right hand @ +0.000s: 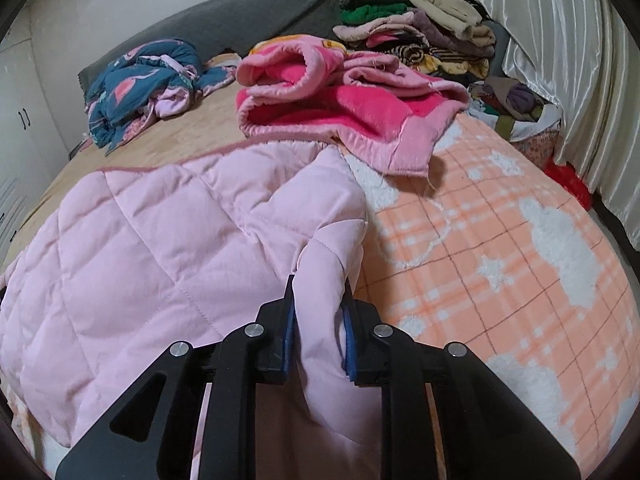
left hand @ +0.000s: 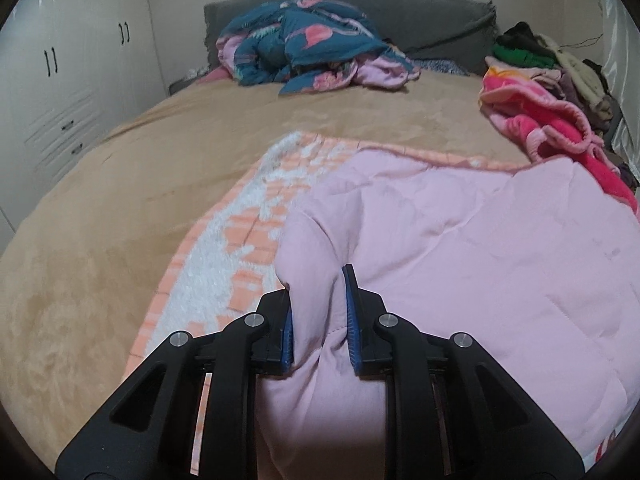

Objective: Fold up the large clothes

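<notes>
Quilt [left hand: 460, 240], pink side up, lying folded over its own peach plaid underside on the tan bed [left hand: 100, 220], stretching away from both grippers toward the grey headboard [left hand: 420, 12]. Left gripper [left hand: 318, 320] clenching one near corner, right gripper [right hand: 318, 320] clenching the other. Long edge running between them; neither looking nearer. Probably calling for carrying both corners headboard-ward together.

black grippers [left hand: 318, 312] [right hand: 320, 312], blue pads (seemingly ribbed), silver screws.
</notes>
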`<action>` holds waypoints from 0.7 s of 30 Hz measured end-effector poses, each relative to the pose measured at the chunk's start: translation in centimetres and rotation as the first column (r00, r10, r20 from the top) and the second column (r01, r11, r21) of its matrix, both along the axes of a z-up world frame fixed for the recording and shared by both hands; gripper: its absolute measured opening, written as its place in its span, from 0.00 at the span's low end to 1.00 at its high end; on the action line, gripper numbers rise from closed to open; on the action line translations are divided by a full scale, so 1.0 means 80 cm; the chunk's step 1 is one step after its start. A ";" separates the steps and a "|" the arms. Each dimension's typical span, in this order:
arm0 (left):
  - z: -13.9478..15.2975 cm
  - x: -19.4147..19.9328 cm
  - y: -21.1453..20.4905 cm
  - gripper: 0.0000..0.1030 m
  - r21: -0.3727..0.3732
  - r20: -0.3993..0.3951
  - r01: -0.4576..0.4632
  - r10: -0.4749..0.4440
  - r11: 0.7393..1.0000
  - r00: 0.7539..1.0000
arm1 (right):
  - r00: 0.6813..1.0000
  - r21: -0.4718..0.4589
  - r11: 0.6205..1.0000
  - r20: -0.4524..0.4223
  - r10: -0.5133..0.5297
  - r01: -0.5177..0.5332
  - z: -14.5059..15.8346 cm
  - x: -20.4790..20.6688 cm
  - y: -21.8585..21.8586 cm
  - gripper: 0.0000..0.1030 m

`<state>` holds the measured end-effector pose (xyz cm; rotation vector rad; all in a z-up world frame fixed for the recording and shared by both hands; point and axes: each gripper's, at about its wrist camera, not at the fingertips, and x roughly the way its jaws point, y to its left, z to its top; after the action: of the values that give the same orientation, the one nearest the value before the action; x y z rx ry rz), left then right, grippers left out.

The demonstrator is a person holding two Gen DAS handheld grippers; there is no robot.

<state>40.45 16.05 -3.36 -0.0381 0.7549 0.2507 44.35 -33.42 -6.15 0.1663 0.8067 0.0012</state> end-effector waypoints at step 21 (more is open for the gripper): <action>0.022 -0.076 0.005 0.76 -0.067 0.010 -0.079 0.080 0.995 0.997 | 0.998 0.208 0.977 0.036 -0.057 0.048 0.027 -0.100 -0.032 0.85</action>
<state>34.36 16.46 -1.60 -0.1329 0.7503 0.3012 36.36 -35.99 -3.98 0.3834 0.7590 0.0386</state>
